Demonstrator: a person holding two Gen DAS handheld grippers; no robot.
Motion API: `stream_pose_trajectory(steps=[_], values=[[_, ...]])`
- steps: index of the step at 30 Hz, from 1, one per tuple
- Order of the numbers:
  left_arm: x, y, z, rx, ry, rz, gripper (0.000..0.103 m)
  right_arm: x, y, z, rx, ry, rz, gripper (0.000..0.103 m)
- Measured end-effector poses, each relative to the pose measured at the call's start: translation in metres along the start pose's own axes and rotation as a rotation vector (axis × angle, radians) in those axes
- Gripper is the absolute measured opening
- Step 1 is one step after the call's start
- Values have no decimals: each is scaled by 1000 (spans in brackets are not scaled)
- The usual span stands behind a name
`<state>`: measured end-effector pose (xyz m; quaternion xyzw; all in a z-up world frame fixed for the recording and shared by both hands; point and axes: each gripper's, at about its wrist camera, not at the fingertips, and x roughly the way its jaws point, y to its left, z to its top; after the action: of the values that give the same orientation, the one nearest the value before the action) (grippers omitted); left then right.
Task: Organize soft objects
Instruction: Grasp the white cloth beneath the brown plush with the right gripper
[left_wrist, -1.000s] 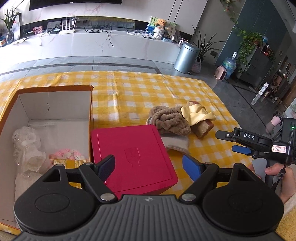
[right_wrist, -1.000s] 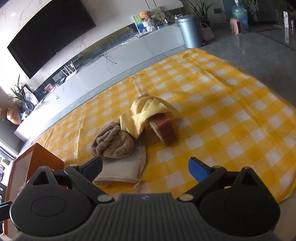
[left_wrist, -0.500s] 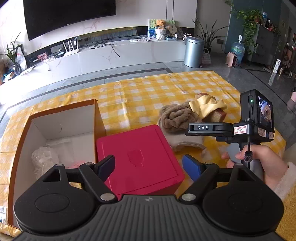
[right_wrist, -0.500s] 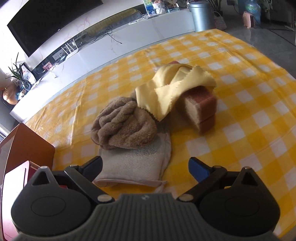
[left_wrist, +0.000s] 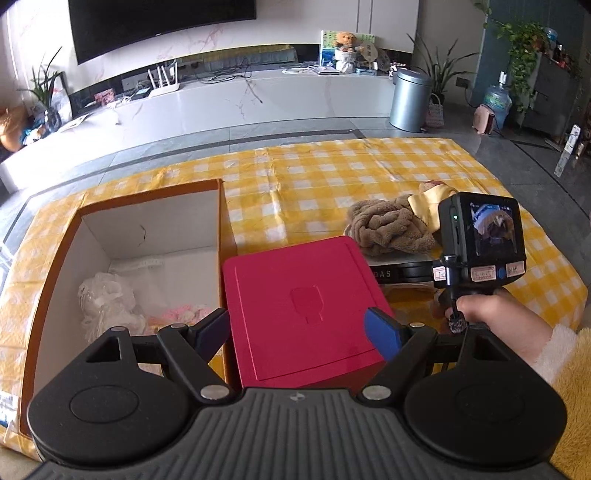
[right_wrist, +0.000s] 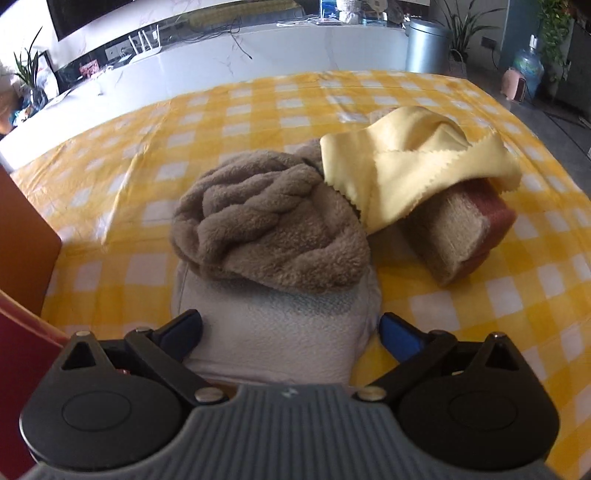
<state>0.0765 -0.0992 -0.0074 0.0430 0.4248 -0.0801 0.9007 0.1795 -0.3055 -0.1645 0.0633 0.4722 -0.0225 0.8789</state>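
You get bright, soft daylight; fisheye bending curves the TV console (left_wrist: 236, 99), and the right view blurs slightly.

I see a yellow-and-white checked cloth (right_wrist: 258, 110), a brown fleece bundle (right_wrist: 269, 229), a pale yellow rag (right_wrist: 413, 166), a magenta lid (left_wrist: 299, 299), and my blue-tipped black tongs (right_wrist: 290, 332).

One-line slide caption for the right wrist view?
Open right claw straddles pale grey cloth mitt beneath fluffy brown towel; yellow pinked-edge cloth drapes sponge block.
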Motion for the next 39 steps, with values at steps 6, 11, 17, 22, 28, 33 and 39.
stream_pose_trajectory(steps=[6,11,17,22,28,33,39], values=[[-3,0,-3,16,1,29,97,-20,-28,-2,-24,46,43,52],[-10,-3,-5,22,-13,0,97,-43,-60,-13,5,88,17,13],[-13,-9,2,48,-42,49,97,-64,-73,-26,40,63,86,8],[-8,-25,20,98,-44,25,97,-62,-72,-25,52,54,51,8],[17,-61,53,185,-61,7,97,-58,-89,-28,152,74,106,8],[59,-88,75,269,4,-94,98,-59,-93,-29,172,73,125,9],[118,-105,80,144,168,-142,98,-58,-94,-28,175,72,130,11]])
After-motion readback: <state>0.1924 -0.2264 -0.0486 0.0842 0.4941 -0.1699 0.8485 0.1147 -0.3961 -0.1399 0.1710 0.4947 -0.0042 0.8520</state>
